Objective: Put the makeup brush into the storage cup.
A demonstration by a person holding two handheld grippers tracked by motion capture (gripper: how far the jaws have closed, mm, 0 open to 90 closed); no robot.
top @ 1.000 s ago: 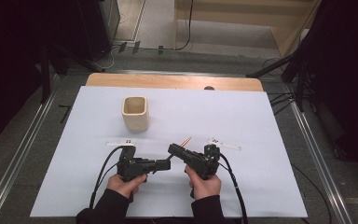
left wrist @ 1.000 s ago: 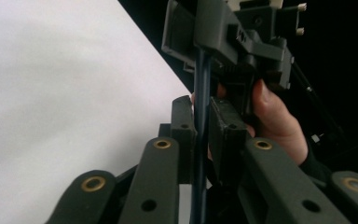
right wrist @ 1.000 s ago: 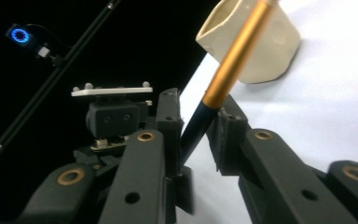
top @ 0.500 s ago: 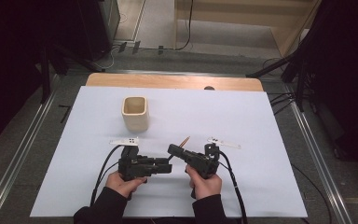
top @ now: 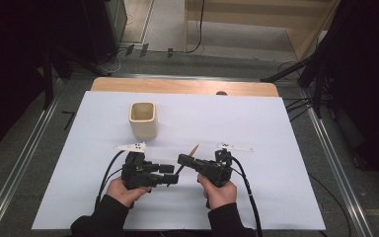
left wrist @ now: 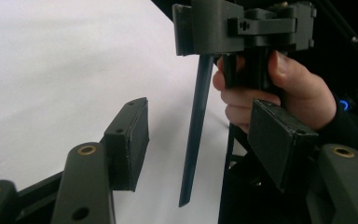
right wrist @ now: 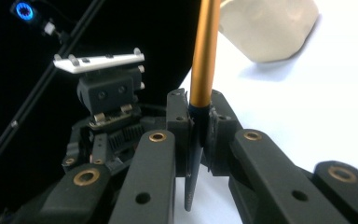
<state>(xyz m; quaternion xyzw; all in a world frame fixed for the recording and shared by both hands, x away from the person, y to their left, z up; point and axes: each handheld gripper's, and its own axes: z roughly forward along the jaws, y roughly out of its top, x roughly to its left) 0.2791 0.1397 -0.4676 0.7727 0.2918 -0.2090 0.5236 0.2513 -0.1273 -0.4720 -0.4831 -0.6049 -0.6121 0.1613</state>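
Right gripper [right wrist: 196,140] clamping tight on one slim pen [top: 193,150], glossy orange barrel, dark tapered end. Left gripper [left wrist: 200,140] having just been opening, matte black jaws standing apart around that dark end without touching. Both hovering near the desk's [top: 276,128] near edge. One squarish cream cup [top: 142,119] standing towards the far-left corner.

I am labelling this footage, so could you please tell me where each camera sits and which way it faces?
High view: above the person's side, looking forward and down on the table; both forearms, left gripper, right gripper.
Left gripper view: rides the left gripper, facing the right hand; its jaws, just opened, stand apart.
Right gripper view: rides the right gripper, shut on the pen, facing the cup.
Shared: all three show the pen.
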